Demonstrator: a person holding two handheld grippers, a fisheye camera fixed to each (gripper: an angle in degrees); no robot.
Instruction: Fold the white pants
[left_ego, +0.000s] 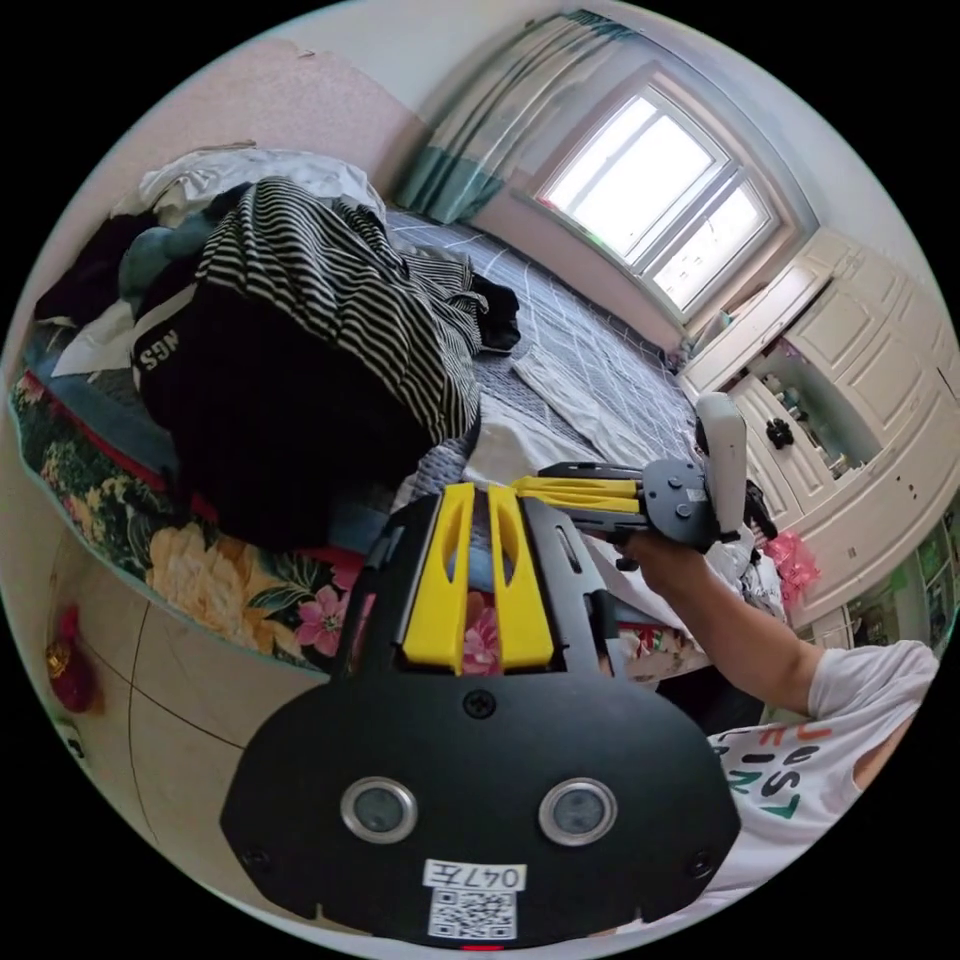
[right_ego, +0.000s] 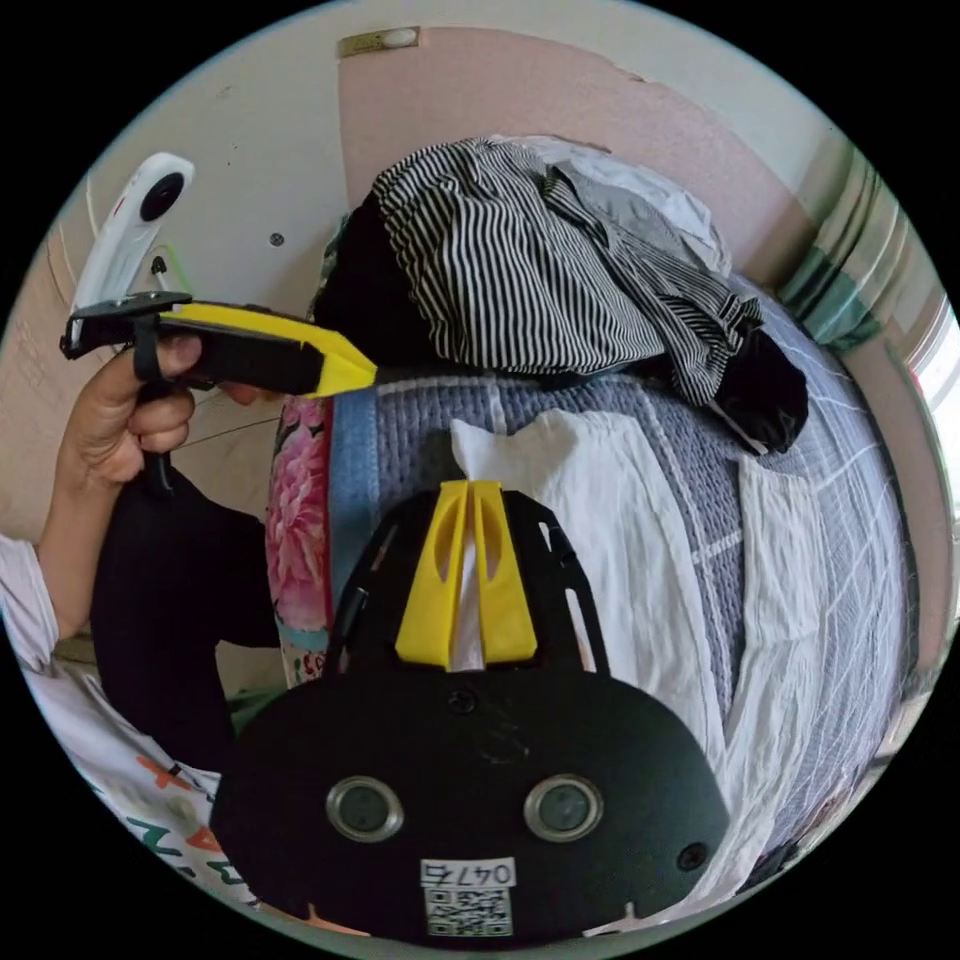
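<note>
In the right gripper view we find the white pants (right_ego: 640, 560) spread on the grey quilted bed cover (right_ego: 560, 410), two pale strips running from the frame's centre down toward the lower right. That is their long axis, with one end at our right gripper (right_ego: 471, 490) and the far end trailing off toward the lower right edge. We cannot tell which end is the waistband. The right gripper's yellow jaws are clenched on a pinch of the white cloth near the bed's edge.

The left gripper (left_ego: 478, 500) hangs over the floral bed edge (left_ego: 250, 590) at the centre of the left gripper view, its jaws a little apart and holding nothing.

We judge the fold barely begun: both legs lie apart, full length. Bringing the legs together and halving the length remain. A striped garment (right_ego: 520, 270) tops the heap beyond.
</note>
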